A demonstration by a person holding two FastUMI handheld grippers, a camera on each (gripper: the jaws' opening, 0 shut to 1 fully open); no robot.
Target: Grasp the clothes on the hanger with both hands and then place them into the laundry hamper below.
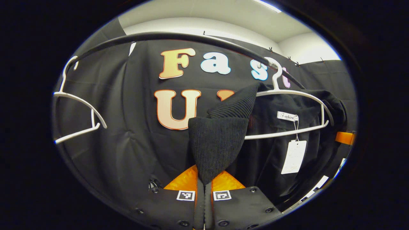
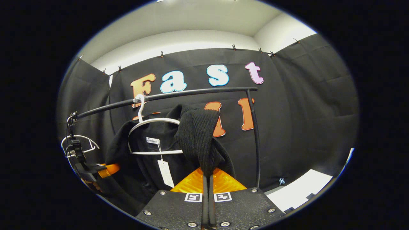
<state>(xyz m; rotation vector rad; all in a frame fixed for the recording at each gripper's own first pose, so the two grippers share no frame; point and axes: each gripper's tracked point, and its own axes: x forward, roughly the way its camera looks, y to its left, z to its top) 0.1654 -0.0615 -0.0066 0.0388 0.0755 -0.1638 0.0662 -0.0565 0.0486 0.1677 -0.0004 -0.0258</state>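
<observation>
The black top [image 1: 220,140] is hanging on a white hanger [image 1: 287,95] from the black rail [image 1: 179,36], and you are gripping it at both shoulders. In the left gripper view, your left gripper [image 1: 204,187] is closed on a bunched fold of the ribbed knit, both fingers pressing on the cloth where it is tapering down between them. The fold is rising from the fingers up toward the left end of the hanger. Inside the neck a small label and a white tag [image 1: 294,156] on a string are hanging down against the dark lining.

In the right gripper view, your right gripper [image 2: 207,187] is likewise clamped on a ribbed fold of the top [image 2: 198,137], which is draping over the right end of the hanger [image 2: 150,123] and narrowing into the closed fingers. The tag [image 2: 165,172] is dangling below the neck.

A second, bare hanger [image 1: 76,108] is hanging near the left end of the rail in the left gripper view. In the right gripper view the rail [image 2: 191,93] is bending down into a post [image 2: 255,140] at its right end, and your left gripper [image 2: 96,172] is showing low at the left, beside the far side of the top.
</observation>
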